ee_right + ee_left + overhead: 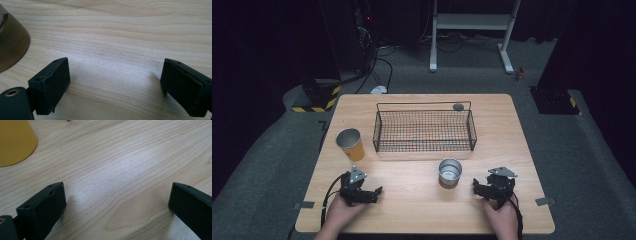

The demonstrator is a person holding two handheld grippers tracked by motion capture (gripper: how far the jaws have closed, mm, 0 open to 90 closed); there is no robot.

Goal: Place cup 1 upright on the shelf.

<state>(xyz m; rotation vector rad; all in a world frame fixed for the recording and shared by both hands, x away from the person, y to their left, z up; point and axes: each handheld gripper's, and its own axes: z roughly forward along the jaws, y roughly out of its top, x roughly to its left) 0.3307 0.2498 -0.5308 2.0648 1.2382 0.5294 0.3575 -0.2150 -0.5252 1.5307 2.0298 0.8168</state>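
My left gripper (360,188) rests low on the wooden table (412,210) near its front left. Its jaws stand wide open over bare wood (117,195). A yellow paper cup (350,144) stands upright just beyond it, and in the left gripper view the cup (15,142) sits at the top left, apart from the jaws. At the front right, my right gripper (493,187) is also open, with nothing but table between its jaws (115,75). A shiny metal cup (450,172) stands upright to its left, and its base (11,47) shows beside the left jaw without touching it.
A black wire basket (424,131) with nothing in it sits in the middle of the table behind both cups. A small grey round object (458,106) lies on the table behind its far rim. Beyond the table are a white frame's legs (507,55) and floor cables (377,75).
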